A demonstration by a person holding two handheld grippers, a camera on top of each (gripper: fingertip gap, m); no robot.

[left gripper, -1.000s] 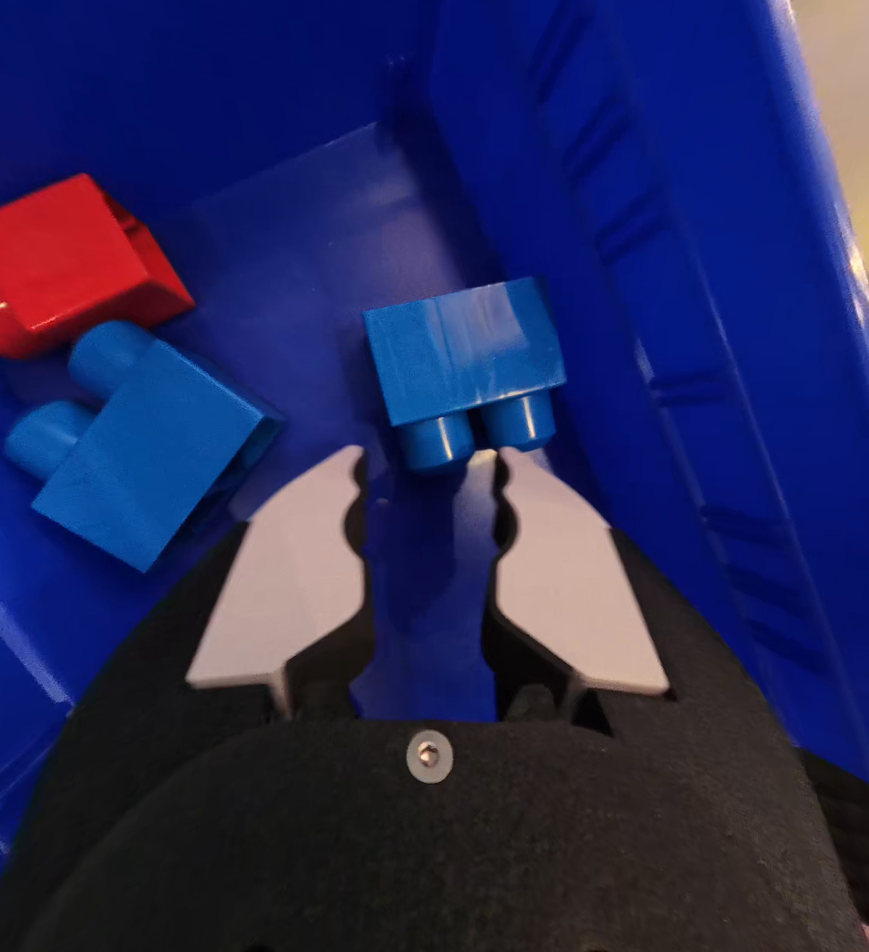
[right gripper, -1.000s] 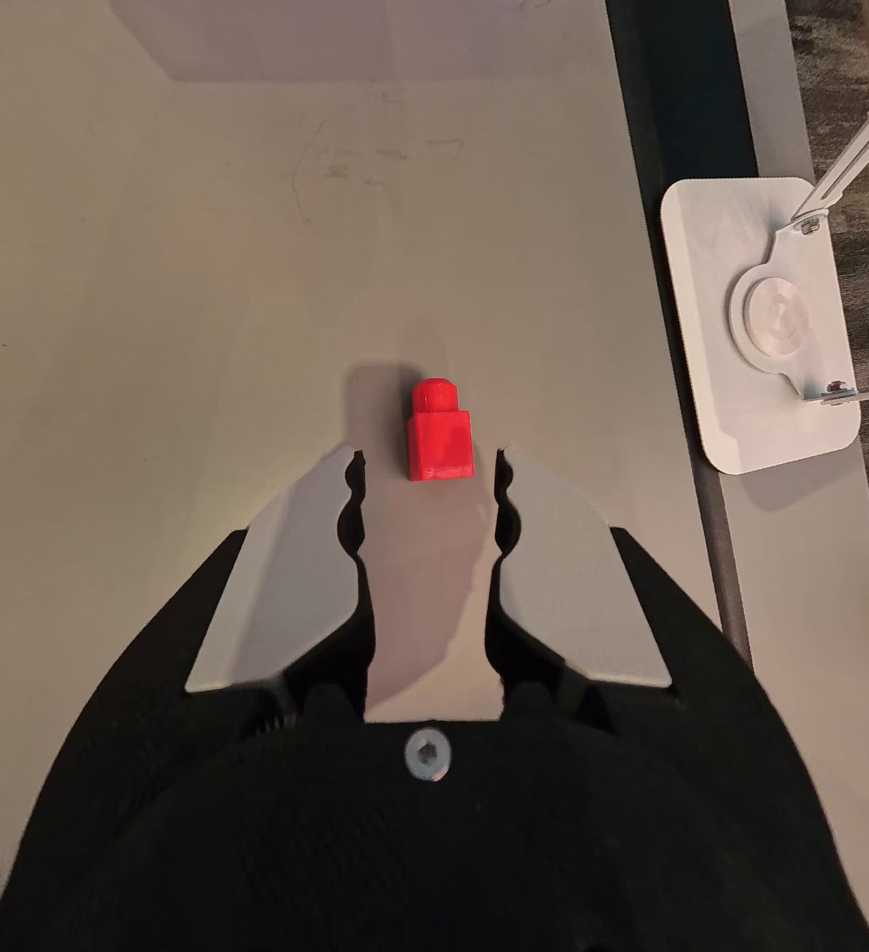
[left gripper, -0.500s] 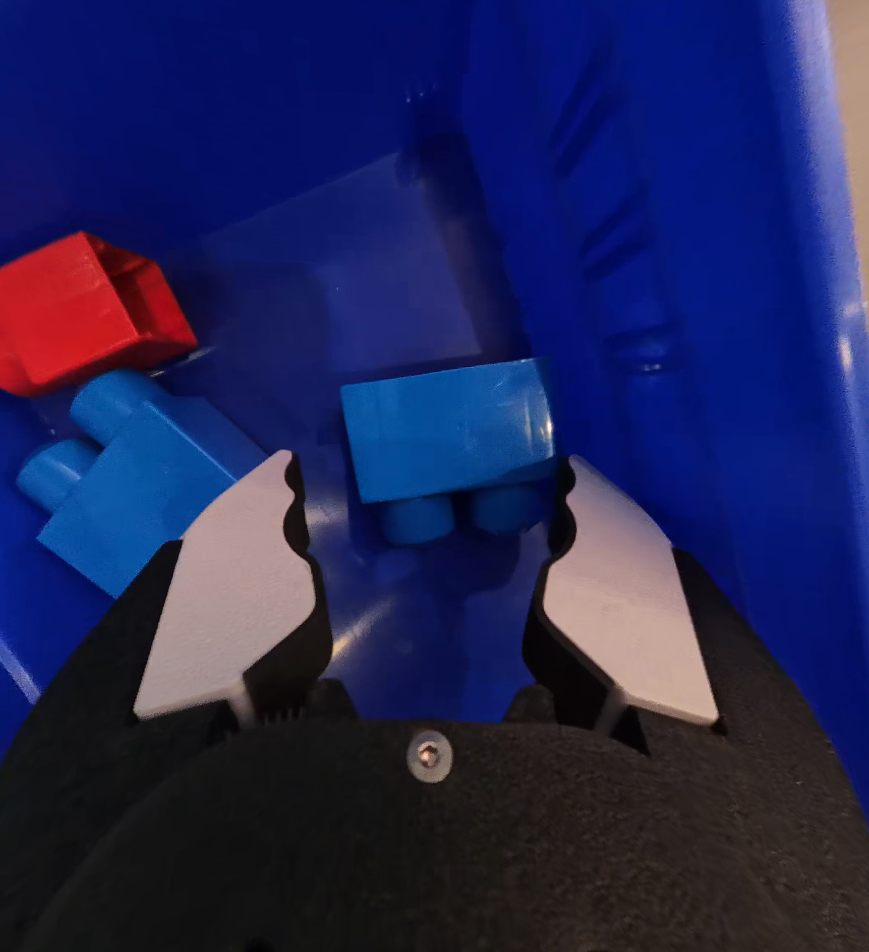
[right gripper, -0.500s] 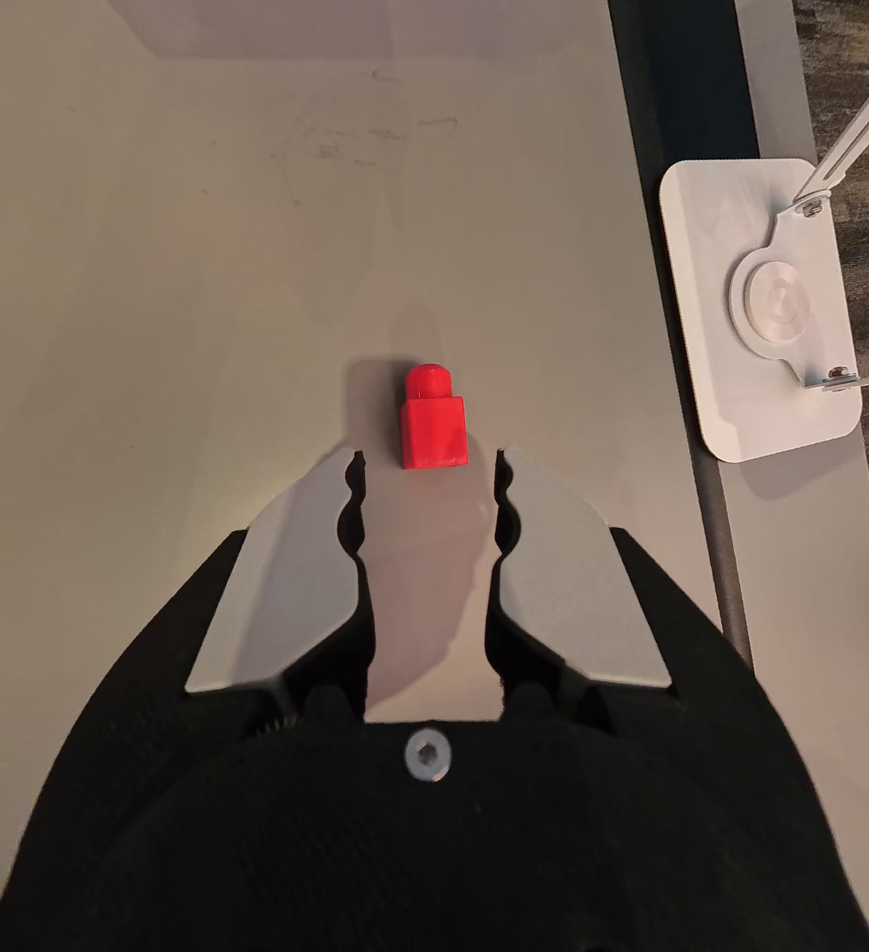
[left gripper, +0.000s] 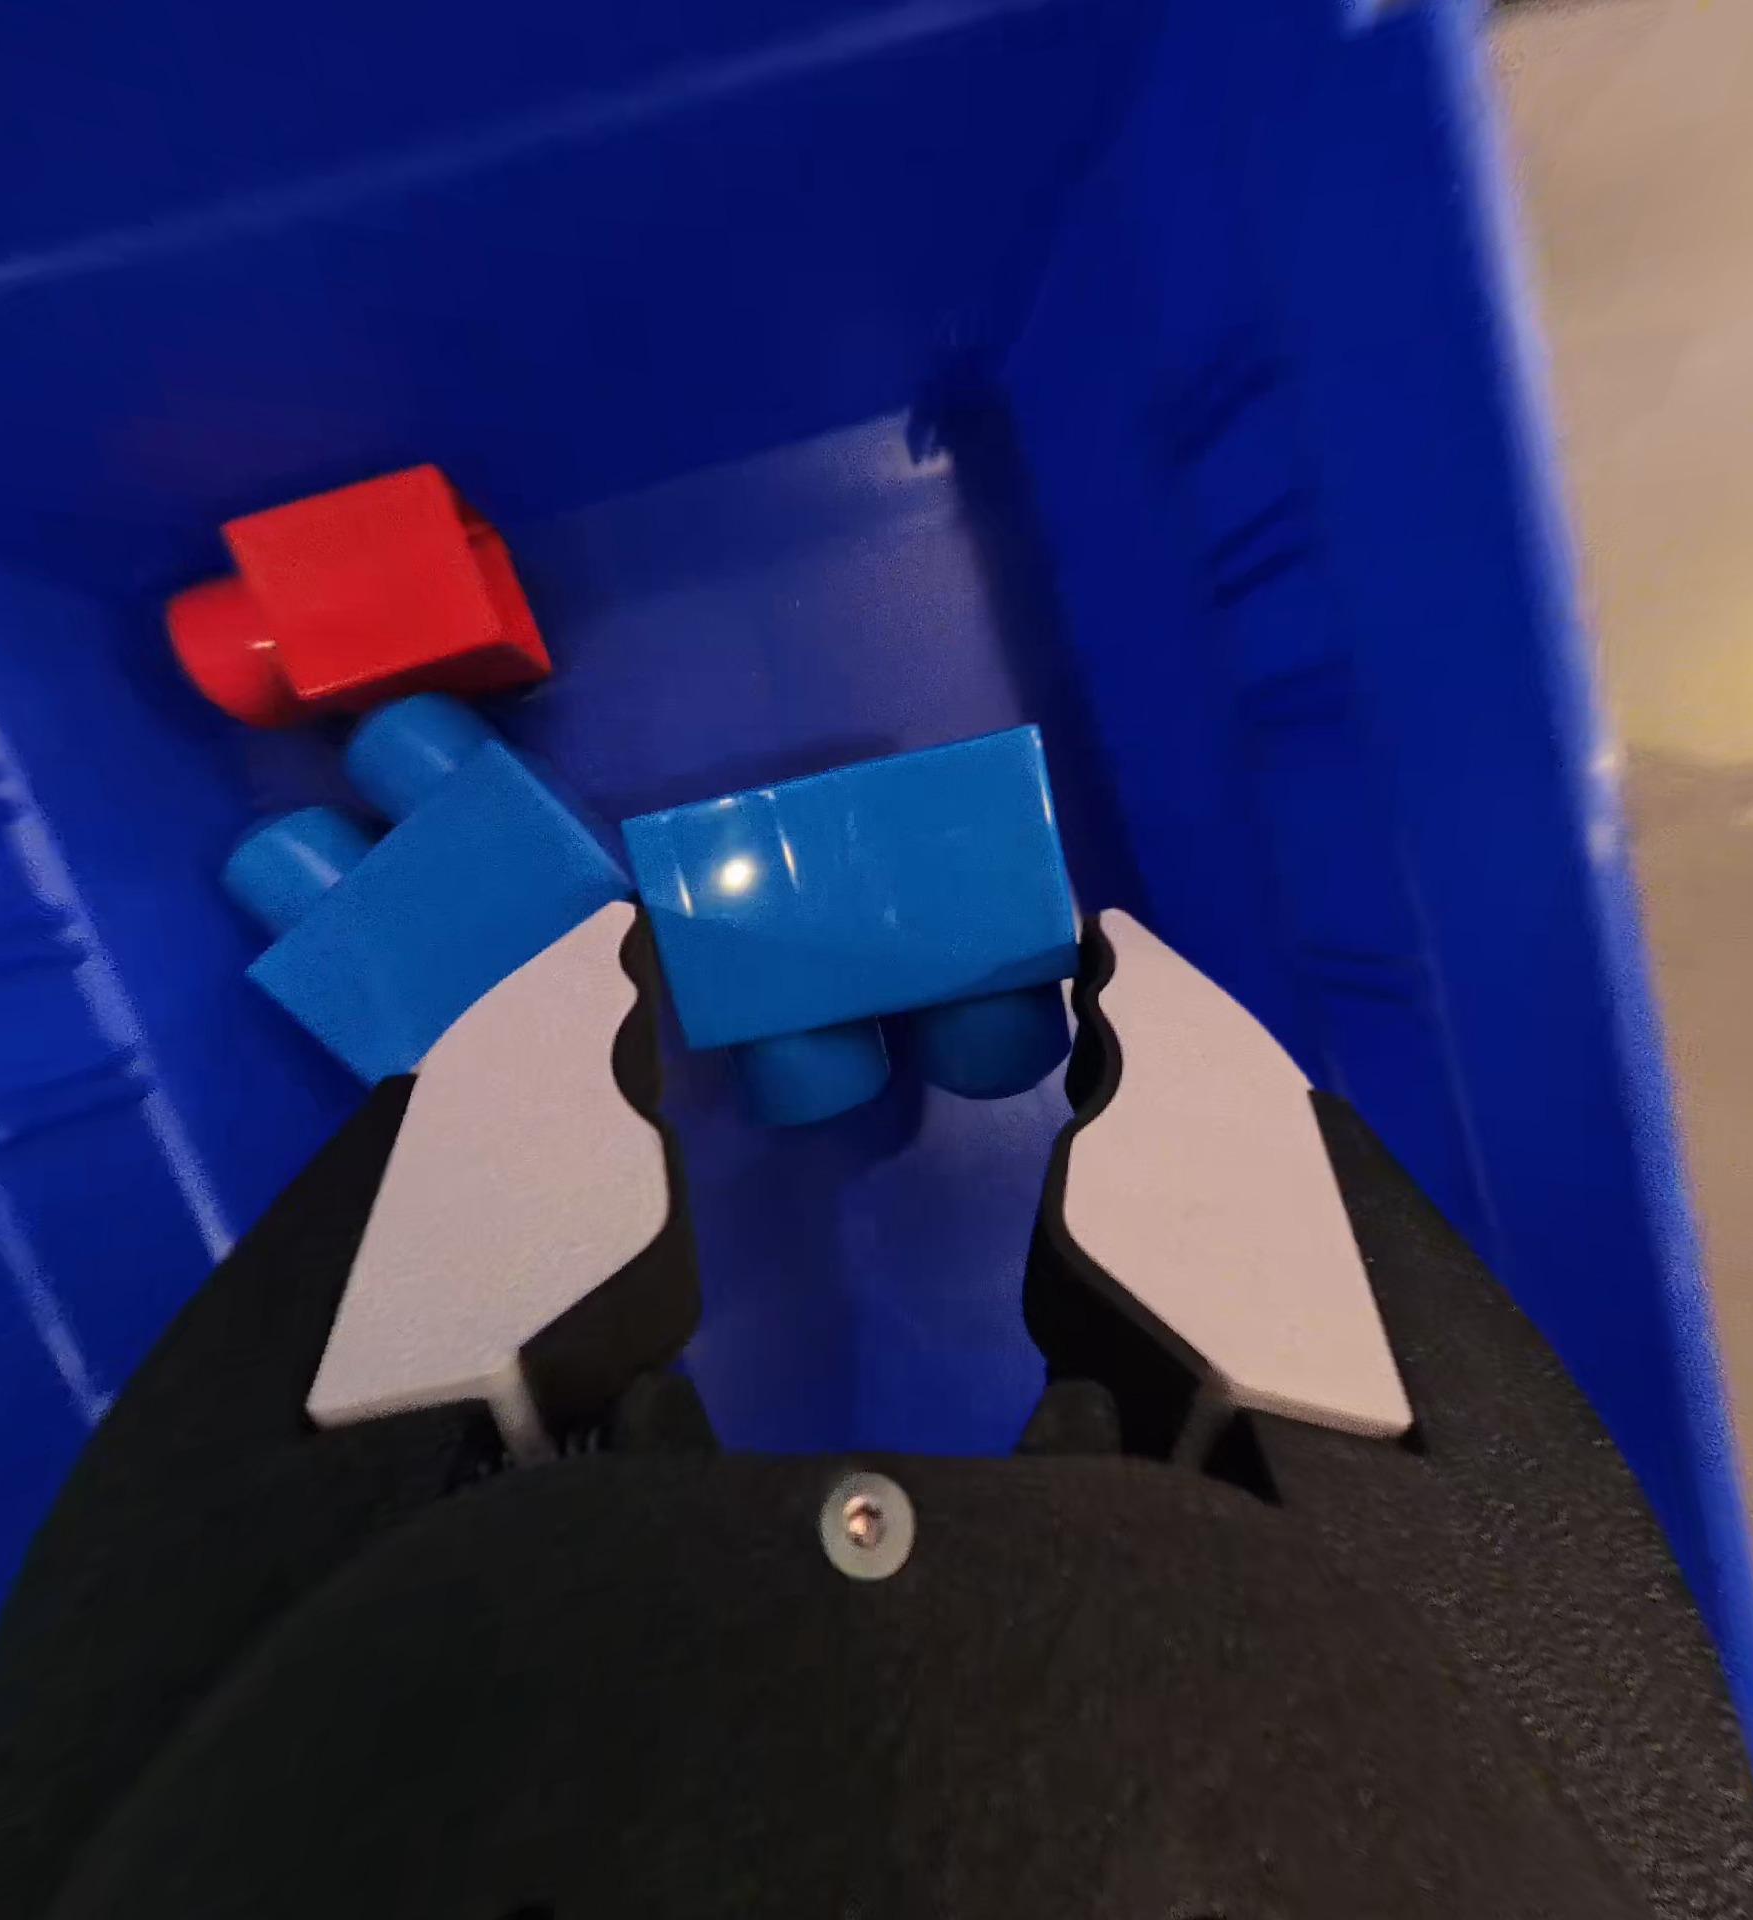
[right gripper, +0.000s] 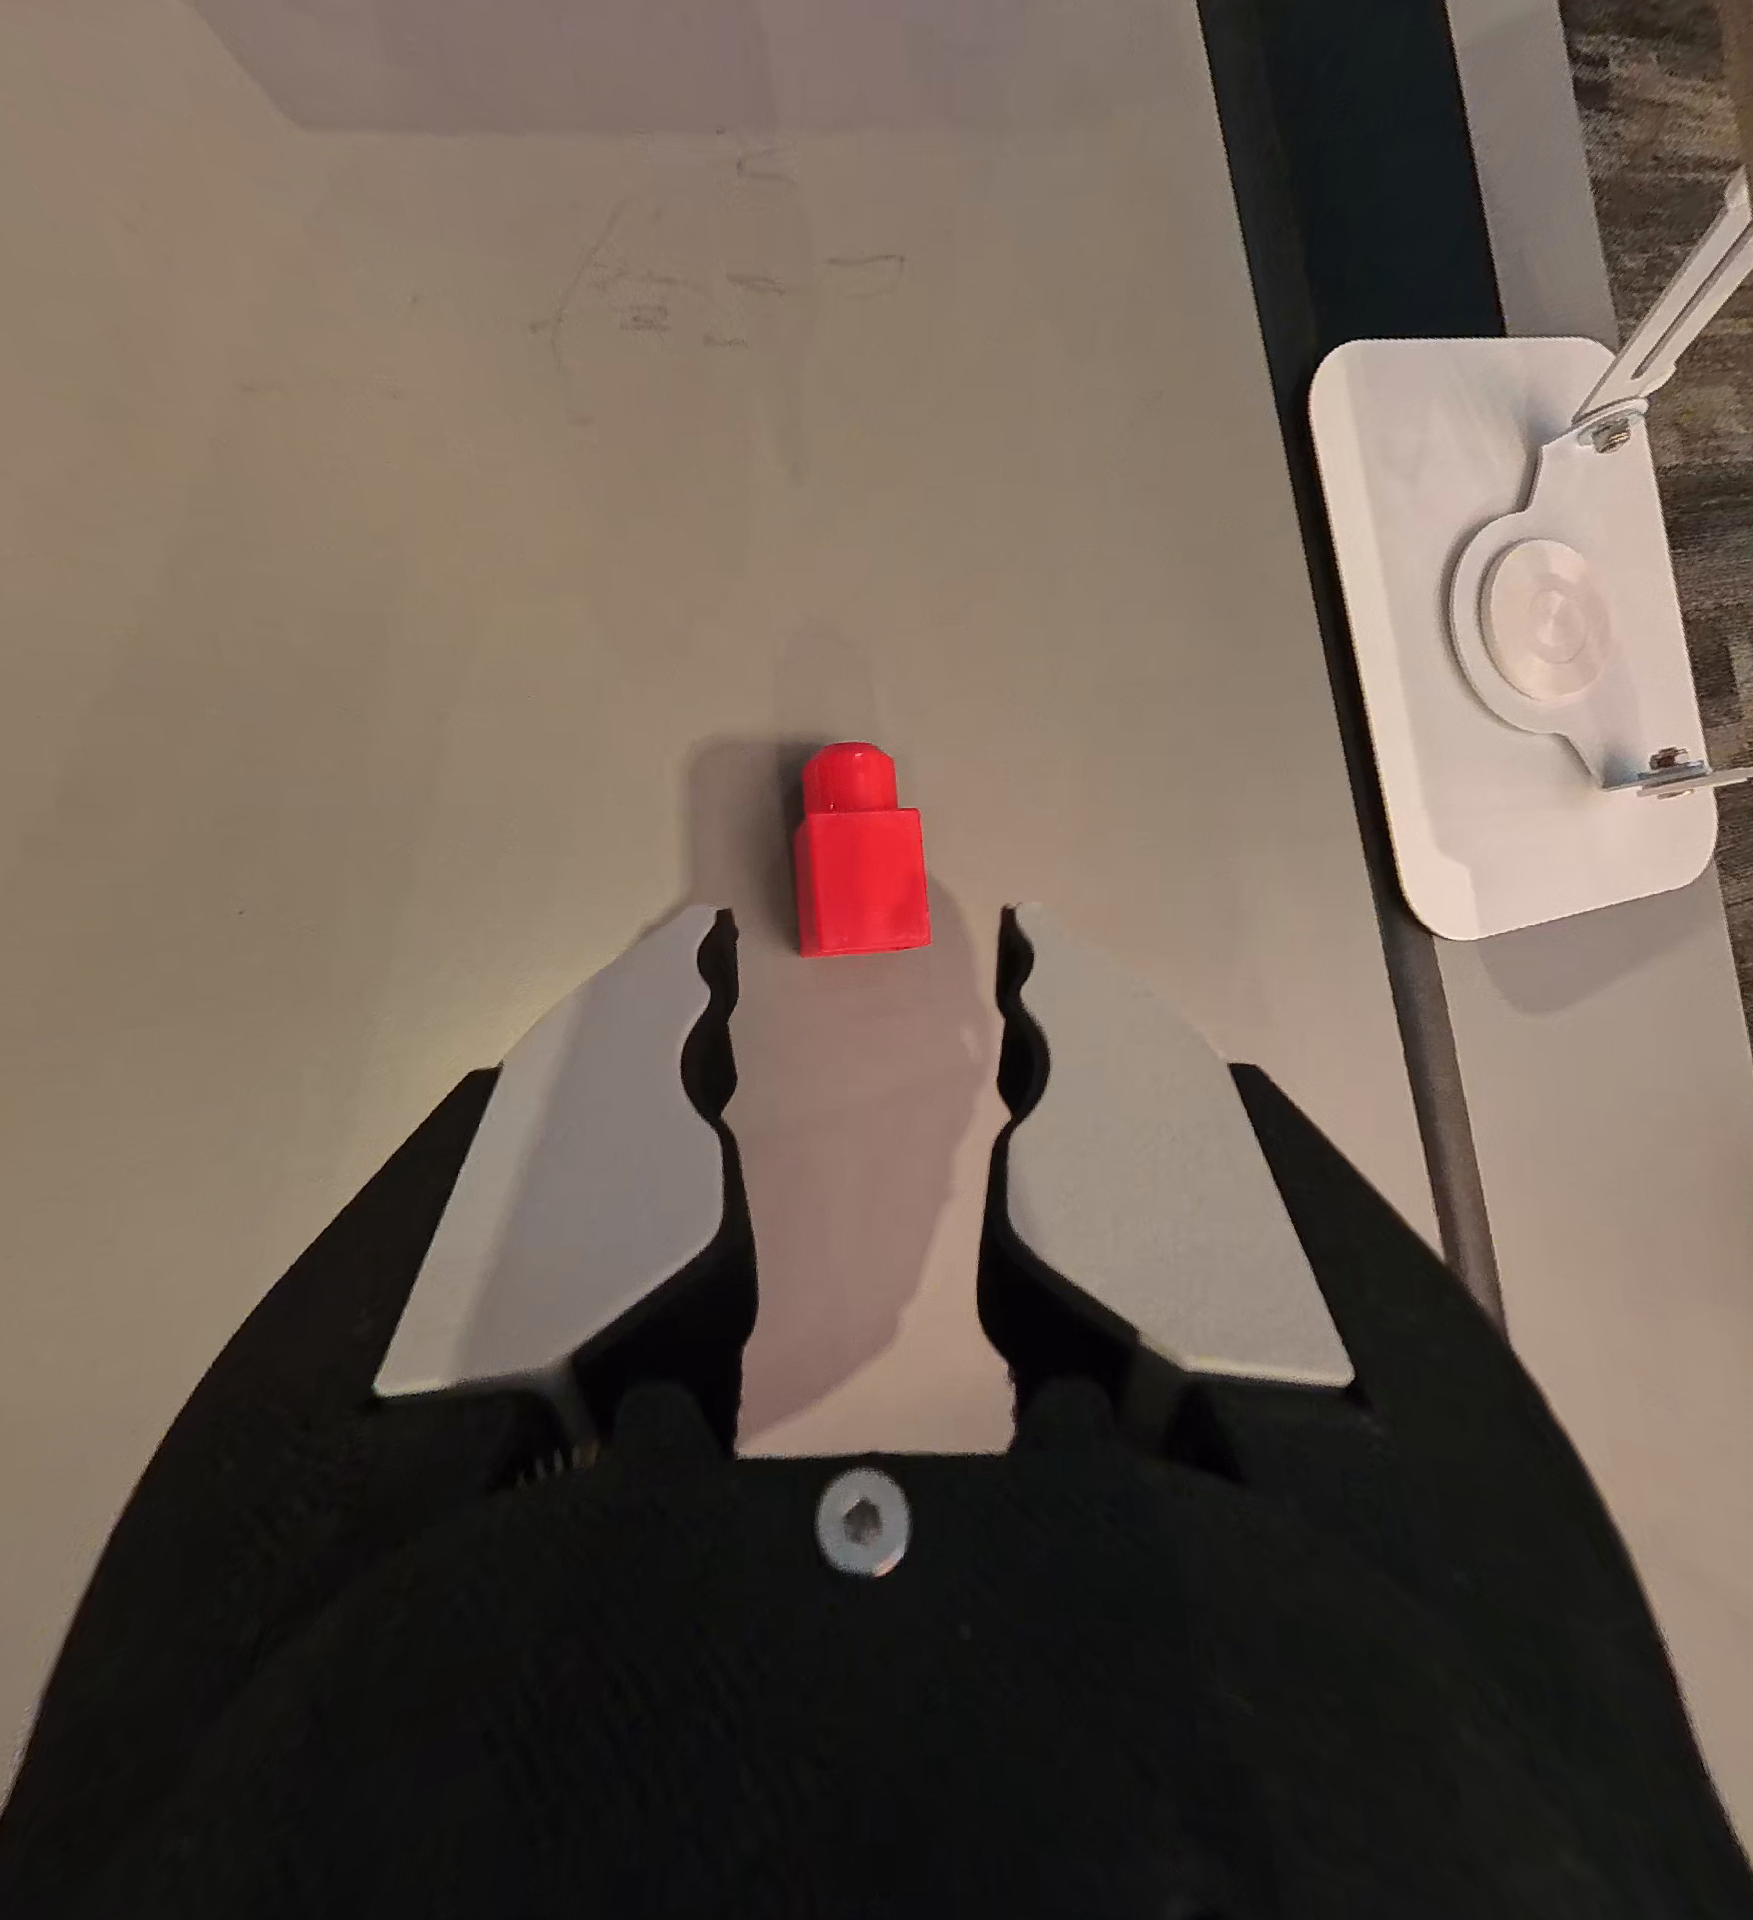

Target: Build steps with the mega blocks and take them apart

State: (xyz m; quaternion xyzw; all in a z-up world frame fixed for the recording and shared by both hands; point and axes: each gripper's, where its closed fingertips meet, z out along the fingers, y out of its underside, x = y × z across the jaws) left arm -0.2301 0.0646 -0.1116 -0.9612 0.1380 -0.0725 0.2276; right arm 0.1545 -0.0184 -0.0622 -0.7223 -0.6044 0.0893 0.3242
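Note:
In the left wrist view my left gripper [left gripper: 861, 935] is inside a blue bin [left gripper: 1267, 623], its fingertips pressed on both ends of a blue two-stud block [left gripper: 851, 883] whose studs point back at me. A second blue two-stud block [left gripper: 436, 914] lies to its left, touching a red block [left gripper: 373, 592] behind it. In the right wrist view my right gripper [right gripper: 867, 914] is open and empty over the beige table [right gripper: 332, 520]. A small red one-stud block [right gripper: 859, 873] lies on its side just ahead of the fingertips.
The bin's tall right wall stands close beside my left gripper's right finger. In the right wrist view a dark gap [right gripper: 1350, 208] runs along the table's right edge. A white metal base plate [right gripper: 1506, 623] with a thin arm sits beyond that gap. Left tips to right tips: about 40 cm.
My left gripper opened wide, moved forward around the blue block and closed on its ends; the bin floor now looks farther away. The right gripper has barely moved.

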